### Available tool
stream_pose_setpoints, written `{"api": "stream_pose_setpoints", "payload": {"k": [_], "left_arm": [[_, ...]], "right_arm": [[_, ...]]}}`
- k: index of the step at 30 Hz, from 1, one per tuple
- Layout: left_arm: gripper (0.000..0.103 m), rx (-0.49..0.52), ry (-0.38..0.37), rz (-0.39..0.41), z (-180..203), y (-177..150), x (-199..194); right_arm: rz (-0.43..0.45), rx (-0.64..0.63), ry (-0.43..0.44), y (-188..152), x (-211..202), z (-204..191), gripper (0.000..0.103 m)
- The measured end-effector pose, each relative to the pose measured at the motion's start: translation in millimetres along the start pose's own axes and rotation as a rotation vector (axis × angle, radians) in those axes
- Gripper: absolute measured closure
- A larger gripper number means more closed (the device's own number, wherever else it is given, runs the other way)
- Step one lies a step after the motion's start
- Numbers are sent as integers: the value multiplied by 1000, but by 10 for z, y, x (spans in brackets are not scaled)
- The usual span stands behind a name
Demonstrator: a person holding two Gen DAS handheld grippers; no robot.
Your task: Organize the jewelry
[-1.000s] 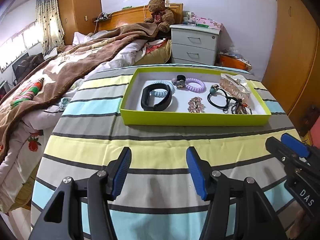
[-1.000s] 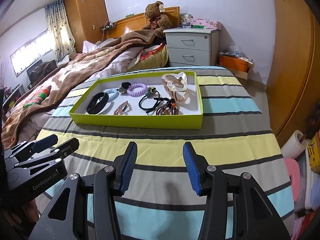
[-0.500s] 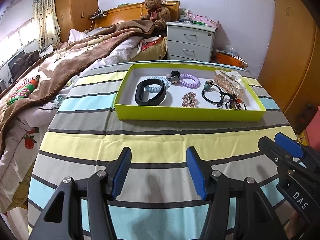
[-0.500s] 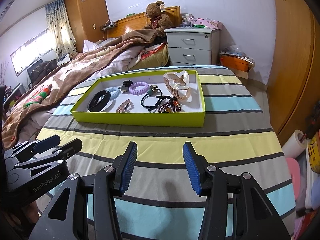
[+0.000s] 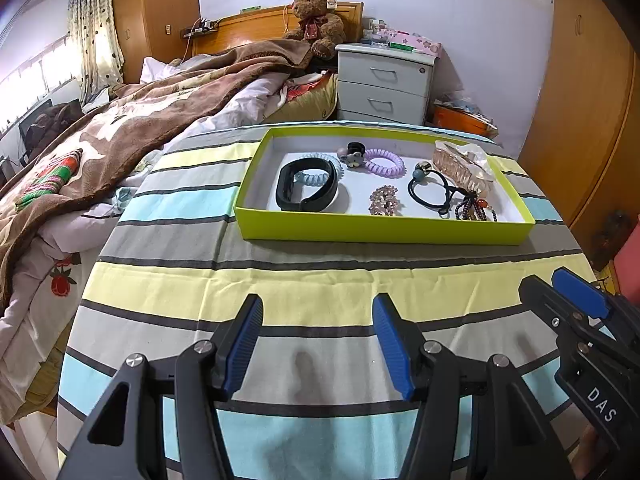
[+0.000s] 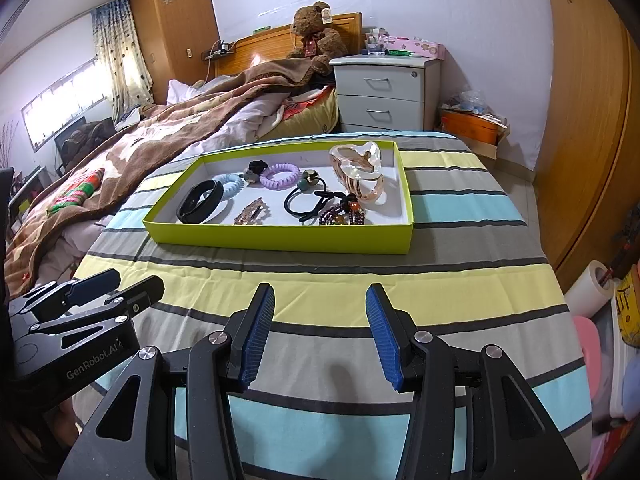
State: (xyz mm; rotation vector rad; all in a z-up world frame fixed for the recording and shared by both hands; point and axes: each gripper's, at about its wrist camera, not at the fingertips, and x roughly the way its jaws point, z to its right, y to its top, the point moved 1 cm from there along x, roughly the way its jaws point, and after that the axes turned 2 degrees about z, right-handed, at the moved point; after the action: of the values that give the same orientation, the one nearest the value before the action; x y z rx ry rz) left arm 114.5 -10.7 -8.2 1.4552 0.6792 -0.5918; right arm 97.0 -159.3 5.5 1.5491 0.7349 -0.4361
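- Striped cloth (image 5: 320, 288) (yellow, grey, light blue w/ dark lines) covering table, smooth, slight creases; landmark = lime-green tray (image 5: 380, 232) lying flat on its far half.
- Left gripper (image 5: 318, 340) hovering over cloth on near side of tray, well apart from it; blue pads spread wide, nothing btwn them.
- Right gripper (image 6: 320, 332) also near side of tray, over grey/yellow stripes, jaws wide apart, empty. Seen at right edge of left view too.
- Inside tray, white floor: black band (image 5: 307, 190) at left end, overlapping pale-blue coil tie (image 5: 316, 174).
- Purple coil tie (image 5: 384, 161) twd tray's far wall, mid; small black/grey clip (image 5: 354, 154) touching its left side.
- Sparkly hair clip (image 6: 251, 213) near tray's front wall, mid.
- Black elastic w/ bead (image 6: 308, 200) right of centre; dark bead bracelet (image 6: 342, 213) just beside it, close to front wall.
- Clear pink claw clip (image 6: 360, 170) at tray's right end, biggest item, leaning on far-right corner area.
- Behind tray: white nightstand (image 6: 382, 94), two drawers, pink box on top.
- Left of tray: bed w/ brown blanket (image 5: 132, 128), rumpled; teddy bear (image 6: 316, 32) against wooden headboard.
- Far left of tray: curtained window (image 6: 120, 60), bright.
- Right of tray: wooden wardrobe doors (image 6: 588, 112); orange box (image 6: 470, 128) on floor by nightstand; white roll (image 6: 590, 288) on floor at right.
- Wall behind: pale, cartoon stickers along top edge.
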Motion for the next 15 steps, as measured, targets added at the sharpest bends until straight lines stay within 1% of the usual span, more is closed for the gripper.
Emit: {"api": "stream_pose_setpoints", "payload": {"k": [15], "left_arm": [[44,-7,-3,-3,-2,-3,-5]], "right_arm": [[1,-1,2,-7,-7,-13,54]]}}
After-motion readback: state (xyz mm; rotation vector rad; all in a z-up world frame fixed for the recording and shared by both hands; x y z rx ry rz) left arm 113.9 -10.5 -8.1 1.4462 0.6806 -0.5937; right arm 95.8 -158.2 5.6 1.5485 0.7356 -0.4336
